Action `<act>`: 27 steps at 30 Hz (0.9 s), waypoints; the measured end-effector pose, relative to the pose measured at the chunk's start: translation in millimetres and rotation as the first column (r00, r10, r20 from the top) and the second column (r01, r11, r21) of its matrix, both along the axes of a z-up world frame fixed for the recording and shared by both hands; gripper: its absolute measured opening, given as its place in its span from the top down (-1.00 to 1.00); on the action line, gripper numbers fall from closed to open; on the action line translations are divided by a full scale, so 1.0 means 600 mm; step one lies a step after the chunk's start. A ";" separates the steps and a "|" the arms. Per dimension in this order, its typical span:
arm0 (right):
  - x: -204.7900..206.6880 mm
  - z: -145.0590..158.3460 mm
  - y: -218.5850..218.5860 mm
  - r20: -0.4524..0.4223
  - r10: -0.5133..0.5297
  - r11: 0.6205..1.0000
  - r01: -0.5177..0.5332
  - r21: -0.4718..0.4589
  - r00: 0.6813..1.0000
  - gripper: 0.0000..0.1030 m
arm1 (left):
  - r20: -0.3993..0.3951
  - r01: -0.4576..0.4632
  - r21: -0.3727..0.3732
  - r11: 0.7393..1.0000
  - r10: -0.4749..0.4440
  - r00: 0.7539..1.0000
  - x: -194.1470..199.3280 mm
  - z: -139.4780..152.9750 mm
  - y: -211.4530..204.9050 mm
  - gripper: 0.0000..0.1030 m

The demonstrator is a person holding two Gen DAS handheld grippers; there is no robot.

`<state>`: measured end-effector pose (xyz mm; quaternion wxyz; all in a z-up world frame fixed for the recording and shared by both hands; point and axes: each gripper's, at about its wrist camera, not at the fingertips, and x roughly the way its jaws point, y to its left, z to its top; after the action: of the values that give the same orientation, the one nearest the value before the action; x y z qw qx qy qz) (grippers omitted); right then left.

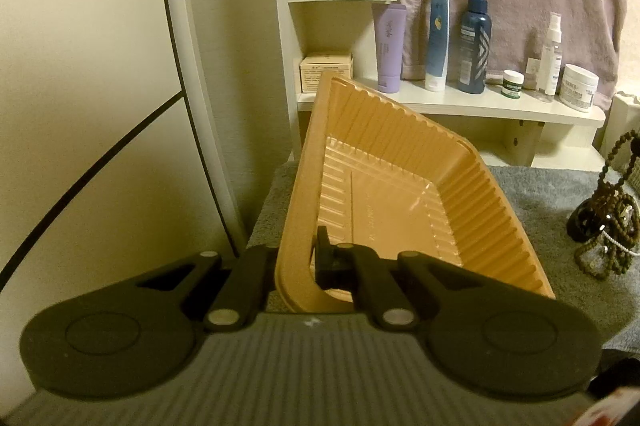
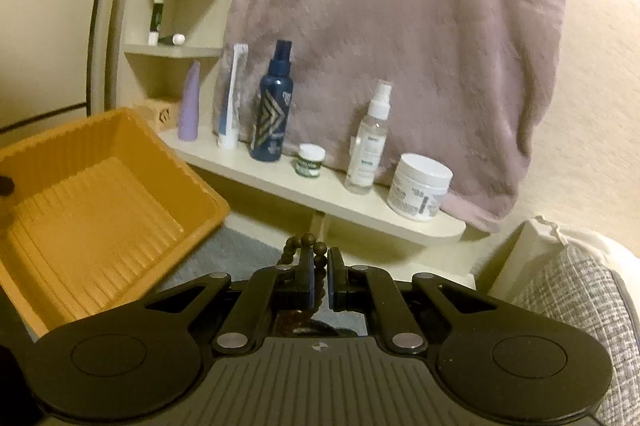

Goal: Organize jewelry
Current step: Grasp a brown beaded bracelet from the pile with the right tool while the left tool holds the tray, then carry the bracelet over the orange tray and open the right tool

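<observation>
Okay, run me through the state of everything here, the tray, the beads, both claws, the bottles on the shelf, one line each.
Left claw: shut on the tray rim.
Orange tray: empty, tilted, one end raised.
Right claw: shut on the bead strand.
Bead strand: pinched, looped above the pads.
Shelf bottles: upright, capped.
White jar: lid on.

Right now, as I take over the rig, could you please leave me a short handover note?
Left tongs: shut on the near rim of the orange tray, holding it tilted above the grey towel.
Right tongs: shut on a strand of the dark bead necklace.
More beads lie piled on the towel to the tray's right.
Done: tray and strand gripped.
Left: probably carry the beads over and drop them into the tray, which has no jewelry in it yet.
</observation>
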<state>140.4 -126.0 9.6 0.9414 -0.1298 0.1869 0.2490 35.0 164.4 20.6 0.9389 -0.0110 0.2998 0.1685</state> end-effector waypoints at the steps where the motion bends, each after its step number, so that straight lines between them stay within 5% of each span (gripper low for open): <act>1: 0.002 -0.001 0.003 -0.009 0.004 1.000 -0.004 -0.004 1.000 0.88 | 0.000 0.000 -0.001 1.000 0.000 1.000 0.000 0.000 0.000 0.93; 8: 0.017 -0.067 0.032 -0.214 0.070 0.991 -0.093 -0.100 0.974 0.88 | 0.002 0.002 -0.011 1.000 -0.002 1.000 -0.001 0.000 0.002 0.93; 14: -0.005 -0.087 0.043 -0.289 0.136 0.984 -0.163 -0.072 0.948 0.88 | 0.003 0.001 -0.014 1.000 -0.001 1.000 0.000 0.000 0.002 0.93; 21: 0.004 -0.034 0.033 -0.208 0.127 0.992 -0.121 0.042 0.970 0.88 | 0.005 -0.002 -0.018 1.000 0.003 1.000 -0.001 -0.001 0.002 0.93; 27: 0.018 -0.022 0.028 -0.166 0.080 0.996 -0.073 0.050 0.983 0.88 | 0.004 -0.006 -0.024 1.000 0.007 1.000 -0.002 -0.002 0.005 0.93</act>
<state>151.1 -108.9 -3.3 0.9146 -0.0949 0.2551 0.2992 34.0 167.3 19.4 0.9388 -0.0238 0.2999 0.1679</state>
